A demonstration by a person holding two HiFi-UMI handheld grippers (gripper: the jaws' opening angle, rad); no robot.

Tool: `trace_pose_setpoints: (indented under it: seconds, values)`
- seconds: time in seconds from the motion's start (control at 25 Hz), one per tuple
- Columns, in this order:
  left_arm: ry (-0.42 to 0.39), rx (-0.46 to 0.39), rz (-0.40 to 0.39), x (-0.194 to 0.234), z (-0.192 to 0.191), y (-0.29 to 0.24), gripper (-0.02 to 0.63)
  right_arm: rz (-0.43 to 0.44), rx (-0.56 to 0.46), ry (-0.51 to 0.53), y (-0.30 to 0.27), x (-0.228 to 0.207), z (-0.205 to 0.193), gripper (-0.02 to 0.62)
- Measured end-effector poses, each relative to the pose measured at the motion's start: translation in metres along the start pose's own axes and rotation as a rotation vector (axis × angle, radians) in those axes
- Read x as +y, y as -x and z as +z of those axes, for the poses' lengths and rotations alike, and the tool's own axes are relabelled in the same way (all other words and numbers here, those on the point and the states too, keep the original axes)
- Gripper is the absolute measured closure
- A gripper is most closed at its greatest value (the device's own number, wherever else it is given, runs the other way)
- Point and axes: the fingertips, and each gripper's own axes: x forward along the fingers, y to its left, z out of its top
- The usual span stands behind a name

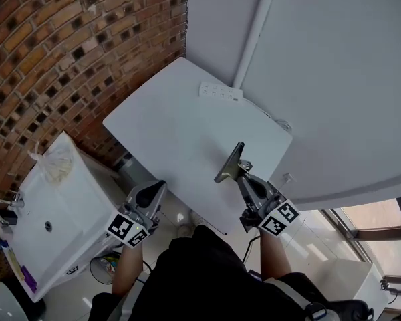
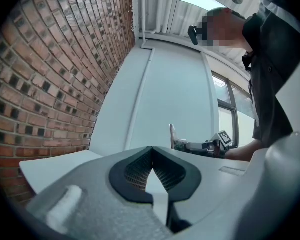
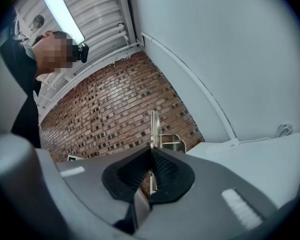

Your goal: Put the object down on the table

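A flat metal piece with a small bracket (image 1: 230, 162) stands tilted over the near right part of the white table (image 1: 180, 126). My right gripper (image 1: 243, 175) is shut on its lower end. In the right gripper view the metal piece (image 3: 154, 129) rises straight up from between the closed jaws (image 3: 151, 153). My left gripper (image 1: 151, 194) hangs off the table's near left edge, shut with nothing in it. In the left gripper view its pads (image 2: 162, 171) meet, and the metal piece (image 2: 172, 135) shows far off over the table.
A white power strip (image 1: 220, 91) lies at the table's far edge, with a cable (image 1: 279, 122) trailing right. A white cabinet (image 1: 60, 212) with a plastic bag on it stands at the left. A brick wall (image 1: 60, 52) and a white wall (image 1: 321, 65) close in behind.
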Motion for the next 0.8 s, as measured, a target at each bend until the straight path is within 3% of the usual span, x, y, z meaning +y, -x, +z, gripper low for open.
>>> trace_pose_setpoints:
  seconds: [0.56, 0.8]
  values:
    - [-0.031, 0.016, -0.069, 0.009, 0.004, -0.063, 0.607, -0.003, 0.025, 0.008, -0.037, -0.042, 0.022, 0.586]
    - [-0.006, 0.058, -0.093, 0.010, -0.013, -0.077, 0.607, -0.039, 0.054, -0.030, -0.032, -0.058, 0.008, 0.586]
